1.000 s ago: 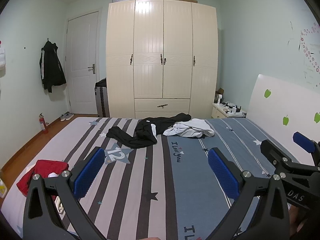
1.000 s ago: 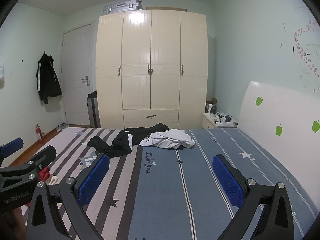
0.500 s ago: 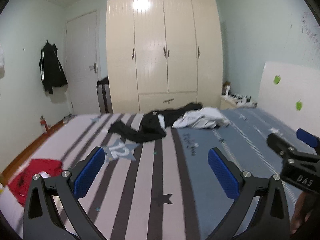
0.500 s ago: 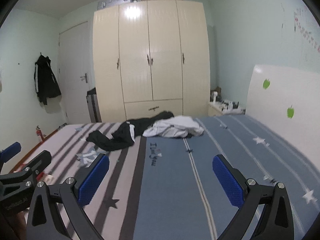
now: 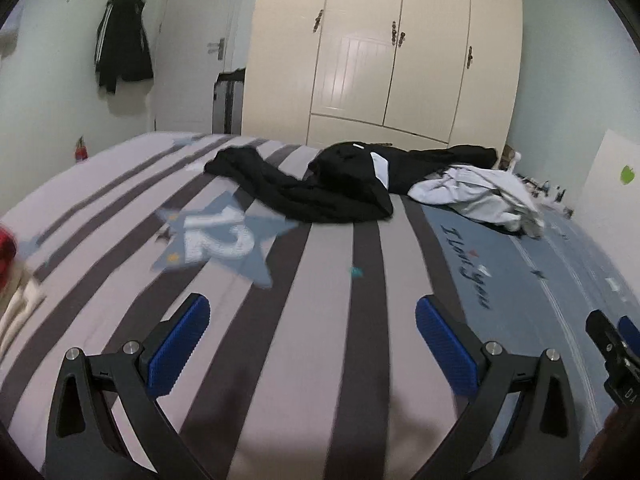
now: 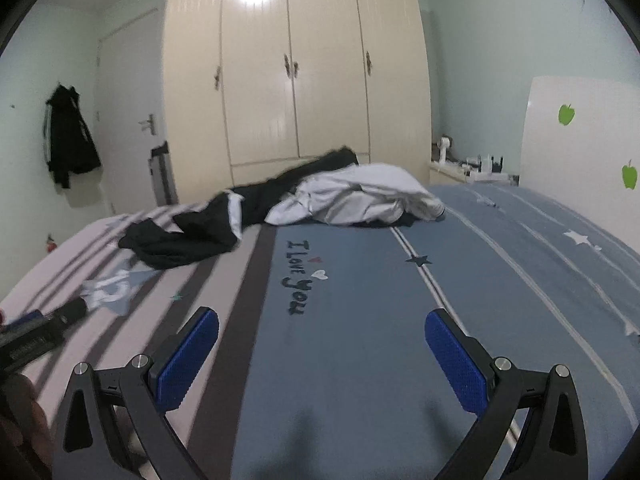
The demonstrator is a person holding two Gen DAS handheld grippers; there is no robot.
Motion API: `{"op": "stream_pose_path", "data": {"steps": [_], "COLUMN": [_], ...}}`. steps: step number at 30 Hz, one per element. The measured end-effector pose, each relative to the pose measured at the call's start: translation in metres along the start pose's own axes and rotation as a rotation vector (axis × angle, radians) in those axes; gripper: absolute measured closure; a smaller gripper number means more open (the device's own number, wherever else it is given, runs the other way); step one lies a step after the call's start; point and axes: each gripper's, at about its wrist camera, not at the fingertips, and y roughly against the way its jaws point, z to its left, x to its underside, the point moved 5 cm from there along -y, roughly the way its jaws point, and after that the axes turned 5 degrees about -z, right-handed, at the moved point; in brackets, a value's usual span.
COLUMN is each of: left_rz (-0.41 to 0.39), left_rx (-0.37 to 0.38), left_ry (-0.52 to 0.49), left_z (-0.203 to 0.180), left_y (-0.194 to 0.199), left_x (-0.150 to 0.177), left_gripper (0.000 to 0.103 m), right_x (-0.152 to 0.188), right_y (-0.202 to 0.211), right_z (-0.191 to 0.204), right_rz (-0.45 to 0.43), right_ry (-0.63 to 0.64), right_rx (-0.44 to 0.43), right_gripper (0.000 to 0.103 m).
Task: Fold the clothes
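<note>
A crumpled black garment (image 5: 320, 188) (image 6: 188, 232) lies across the far part of the bed. Beside it on the right is a rumpled white garment (image 5: 480, 196) (image 6: 360, 200). My left gripper (image 5: 312, 320) hovers open over the striped bedspread, well short of the black garment, with nothing between its blue pads. My right gripper (image 6: 322, 334) is open too, above the blue part of the bedspread, short of the white garment. Each gripper shows at the edge of the other's view.
The bed (image 5: 320, 360) (image 6: 360, 340) fills the foreground. A cream wardrobe (image 5: 380, 52) (image 6: 296, 68) stands behind it. A white headboard (image 6: 580, 136) is at right, a nightstand (image 6: 468, 170) beside it. A red item (image 5: 6, 248) and cream cloth (image 5: 16, 312) lie at the left edge.
Both grippers have moved forward and lower over the bed, so the clothes appear nearer and larger. Both stay open and hold nothing.
</note>
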Motion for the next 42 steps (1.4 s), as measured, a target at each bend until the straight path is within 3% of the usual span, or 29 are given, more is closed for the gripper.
{"op": "stream_pose_path", "data": {"steps": [7,10,14,15,19,20,21,22,23,25,28,34,42], "left_rz": [0.02,0.103,0.209,0.227,0.278,0.283,0.278,0.272,0.266,0.256,0.245,0.089,0.075], "left_rx": [-0.04,-0.039,-0.091,-0.116,-0.039,-0.015,-0.018,-0.022,-0.026,-0.037,-0.056,-0.112,0.027], "left_ry": [-0.143,-0.202,-0.283,-0.296,-0.138,-0.091,-0.085,-0.082,-0.078,-0.068,-0.078,-0.149,-0.193], "left_z": [-0.032,-0.04,-0.044,-0.043,-0.022,-0.017,-0.016,-0.015,-0.014,-0.011,-0.011,-0.027,-0.051], "left_y": [-0.121,-0.173,-0.234,-0.246,-0.271,-0.274,-0.273,-0.272,-0.27,-0.267,-0.262,-0.215,-0.11], "left_x": [-0.025,-0.03,-0.033,-0.033,-0.03,-0.03,-0.03,-0.03,-0.03,-0.031,-0.032,-0.047,-0.011], "left_gripper": [0.001,0.003,0.034,0.036,0.039,0.046,0.051,0.058,0.071,0.085,0.095,0.097,0.097], "right_x": [-0.016,-0.02,-0.023,-0.022,-0.007,-0.001,0.002,0.004,0.005,0.003,0.0,-0.013,0.011], "right_y": [-0.106,-0.151,-0.192,-0.204,-0.249,-0.259,-0.264,-0.266,-0.266,-0.261,-0.25,-0.21,-0.136], "right_z": [0.01,0.019,0.031,0.033,0.037,0.039,0.039,0.039,0.036,0.028,0.019,0.02,0.023], "right_rz": [0.041,0.097,0.093,0.1,0.215,0.259,0.282,0.297,0.29,0.263,0.21,0.072,0.113], "right_ry": [-0.054,-0.042,0.031,0.043,0.024,0.027,0.024,0.018,-0.002,-0.043,-0.076,-0.035,0.014], "right_rx": [-0.005,-0.038,-0.032,-0.04,-0.068,-0.072,-0.077,-0.083,-0.088,-0.085,-0.051,0.012,-0.045], "right_gripper": [0.001,0.001,0.001,0.001,0.001,0.013,0.032,0.036,0.036,0.037,0.037,0.037,0.037]}}
